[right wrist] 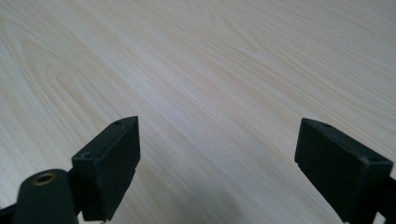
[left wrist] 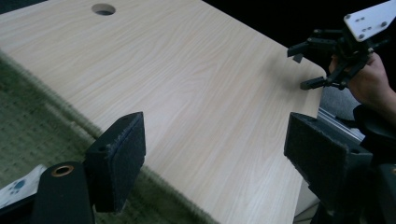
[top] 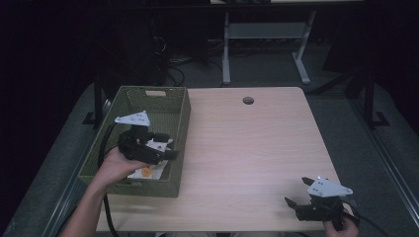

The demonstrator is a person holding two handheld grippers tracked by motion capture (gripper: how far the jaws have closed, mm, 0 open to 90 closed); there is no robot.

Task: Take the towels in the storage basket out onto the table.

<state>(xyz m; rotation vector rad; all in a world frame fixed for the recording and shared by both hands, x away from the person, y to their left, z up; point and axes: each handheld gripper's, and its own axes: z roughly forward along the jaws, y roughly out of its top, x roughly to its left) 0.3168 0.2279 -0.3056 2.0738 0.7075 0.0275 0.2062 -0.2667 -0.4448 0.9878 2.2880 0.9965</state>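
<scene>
Left hand-held gripper (top: 165,148): jaws spread wide with nothing between them, held over the green woven basket (top: 180,116) at the counter's (top: 247,148) left edge, just above a white packet (top: 148,170) with an orange mark lying on the basket floor. Right hand-held gripper (top: 298,191): jaws likewise wide apart and empty, held low over the bare near-right corner of the counter, well apart from the basket. Counter: pale wood grain, with a round cable hole (top: 248,100) near its far edge.
</scene>
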